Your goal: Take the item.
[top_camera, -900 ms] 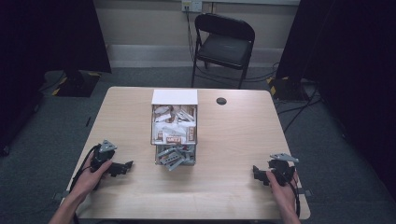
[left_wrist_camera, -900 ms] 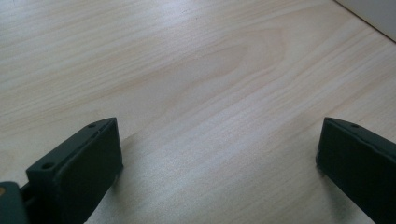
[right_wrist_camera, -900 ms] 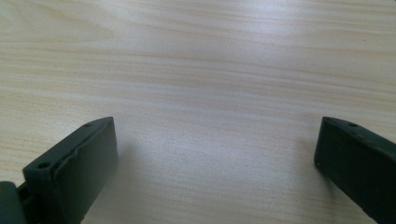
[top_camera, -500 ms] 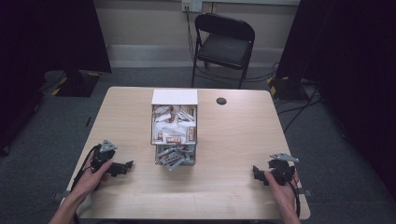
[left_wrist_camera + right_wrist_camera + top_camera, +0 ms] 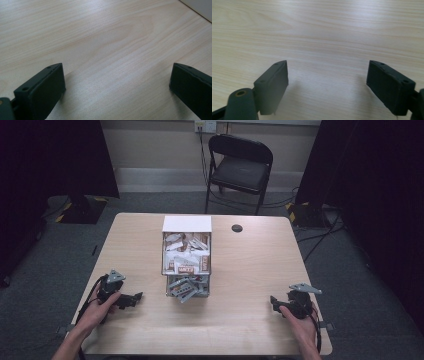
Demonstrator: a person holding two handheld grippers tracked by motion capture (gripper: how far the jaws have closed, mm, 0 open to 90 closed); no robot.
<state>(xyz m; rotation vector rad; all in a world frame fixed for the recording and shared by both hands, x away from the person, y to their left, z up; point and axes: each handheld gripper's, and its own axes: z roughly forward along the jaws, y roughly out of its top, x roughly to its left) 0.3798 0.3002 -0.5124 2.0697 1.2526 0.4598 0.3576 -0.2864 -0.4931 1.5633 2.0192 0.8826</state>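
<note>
Pale wood-grain table [image 5: 240,270] stands on grey carpet, with a black folding chair [image 5: 240,162] behind its far edge and dark curtains at both sides.

Left gripper [image 5: 131,298] rests low near the table's front left corner, held in the person's left hand [image 5: 95,307] and pointing inward toward the centre. Its jaws stand wide apart with bare wood between them in the left gripper view; nothing is held. This reads as a parked, ready pose.

At the centre stands the box [image 5: 186,251], its white lid flap [image 5: 186,224] folded back on the far side so the contents are reachable from above. Inside lie white and brown packets [image 5: 186,265]; grey pieces [image 5: 184,287] fill the near compartment. A small round black grommet [image 5: 237,228] lies near the far edge, well apart from the box.

Right gripper [image 5: 275,303] sits near the front right corner in the right hand [image 5: 300,320], jaws likewise spread wide and empty over bare wood.

Open tabletop lies between each gripper and the box, so either can likely approach unobstructed; the front edge is close behind both hands.
</note>
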